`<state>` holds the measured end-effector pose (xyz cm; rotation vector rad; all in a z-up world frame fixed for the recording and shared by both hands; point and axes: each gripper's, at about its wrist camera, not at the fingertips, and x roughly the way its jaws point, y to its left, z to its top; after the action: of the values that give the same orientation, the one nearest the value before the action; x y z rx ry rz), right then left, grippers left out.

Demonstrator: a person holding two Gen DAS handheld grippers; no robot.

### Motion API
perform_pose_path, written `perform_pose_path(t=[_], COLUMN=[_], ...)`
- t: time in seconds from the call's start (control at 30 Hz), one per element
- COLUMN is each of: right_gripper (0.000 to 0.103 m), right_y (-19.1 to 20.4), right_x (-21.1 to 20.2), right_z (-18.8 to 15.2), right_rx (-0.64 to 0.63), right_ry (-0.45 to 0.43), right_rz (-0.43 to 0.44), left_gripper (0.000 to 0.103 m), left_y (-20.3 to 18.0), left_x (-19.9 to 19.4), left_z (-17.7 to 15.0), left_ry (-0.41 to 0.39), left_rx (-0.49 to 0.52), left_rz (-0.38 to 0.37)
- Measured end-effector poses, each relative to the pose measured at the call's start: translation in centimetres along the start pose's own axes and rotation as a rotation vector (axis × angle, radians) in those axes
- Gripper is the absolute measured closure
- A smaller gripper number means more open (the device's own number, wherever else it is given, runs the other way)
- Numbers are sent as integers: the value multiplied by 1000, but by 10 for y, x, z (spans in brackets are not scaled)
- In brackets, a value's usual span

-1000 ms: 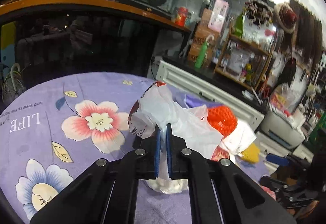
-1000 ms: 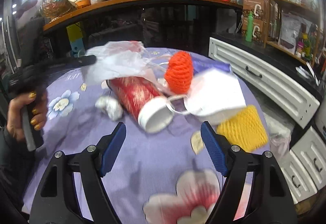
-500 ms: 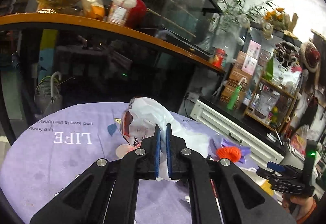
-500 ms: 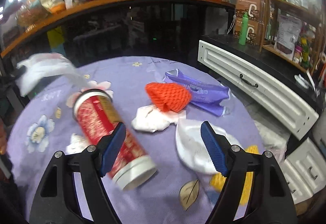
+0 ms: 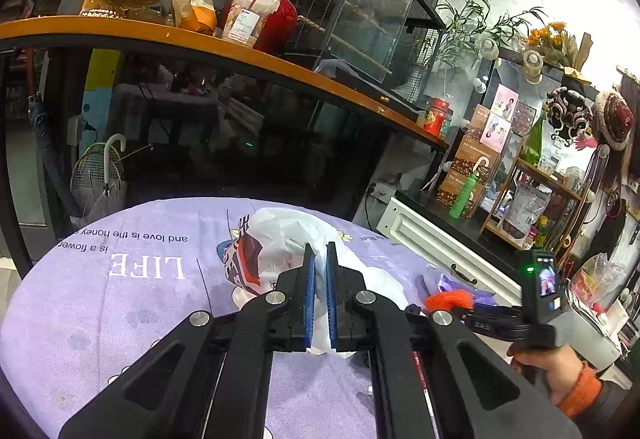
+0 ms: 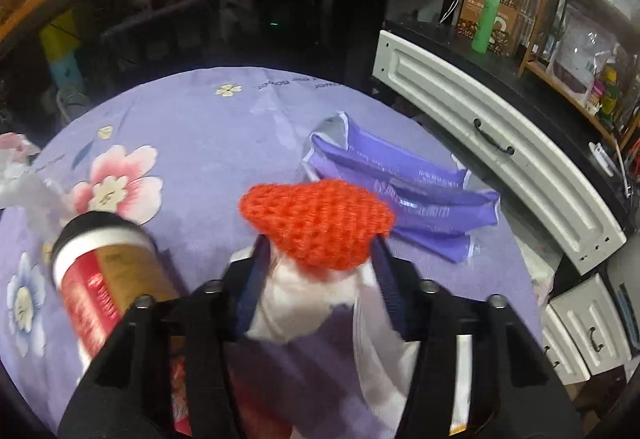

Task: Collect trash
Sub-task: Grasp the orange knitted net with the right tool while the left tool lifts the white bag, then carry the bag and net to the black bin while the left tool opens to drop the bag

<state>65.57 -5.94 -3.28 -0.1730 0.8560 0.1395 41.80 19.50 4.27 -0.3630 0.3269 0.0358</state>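
On the table (image 6: 208,127), the foam net (image 6: 316,223) sits just ahead of my right claw (image 6: 320,271), resting on a crumpled tissue (image 6: 296,303) between my fingers. Behind and right of the net lies the flat wrapper (image 6: 404,195). The tube (image 6: 100,279) lies to my left. The plastic bag (image 5: 292,235), caught in my left claw (image 5: 318,299), hangs over the table's far side.
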Motion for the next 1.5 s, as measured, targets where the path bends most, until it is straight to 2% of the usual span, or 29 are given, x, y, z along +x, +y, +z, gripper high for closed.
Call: perform_pose_path(t=[0.03, 0.23, 0.33, 0.57, 0.73, 0.87, 1.1, 1.23, 1.5], right_gripper=[94, 95, 95, 95, 95, 95, 95, 95, 95], right_y=[0, -11, -16, -20, -28, -43, -80, -105, -171], right_x=[1, -31, -51, -114, -162, -195, -240, -253, -268], right_z=[-1, -9, -16, -54, -85, -111, -165, -198, -268], right_rx=[5, 54, 66, 41, -21, -32, 11, 47, 157], right_ry=[-5, -124, -154, -221, -284, -325, -357, -356, -318], right_rz=[-4, 59, 108, 204, 207, 213, 217, 184, 117], left_gripper=[97, 97, 97, 97, 97, 97, 97, 97, 97], left_y=[0, 0, -3, -18, -29, -58, -118, -159, -238], left_x=[0, -1, -5, -20, -30, -53, -95, -109, -111], left_z=[-1, -2, -2, 2, 6, 3, -11, -30, -86], left_ry=[-2, -8, -28, -73, -74, -94, -114, -84, 54], left_rx=[-1, 0, 8, 53, 32, 92, 168, 214, 294], left_rz=[0, 0, -4, -26, -62, -85, -196, -279, -421])
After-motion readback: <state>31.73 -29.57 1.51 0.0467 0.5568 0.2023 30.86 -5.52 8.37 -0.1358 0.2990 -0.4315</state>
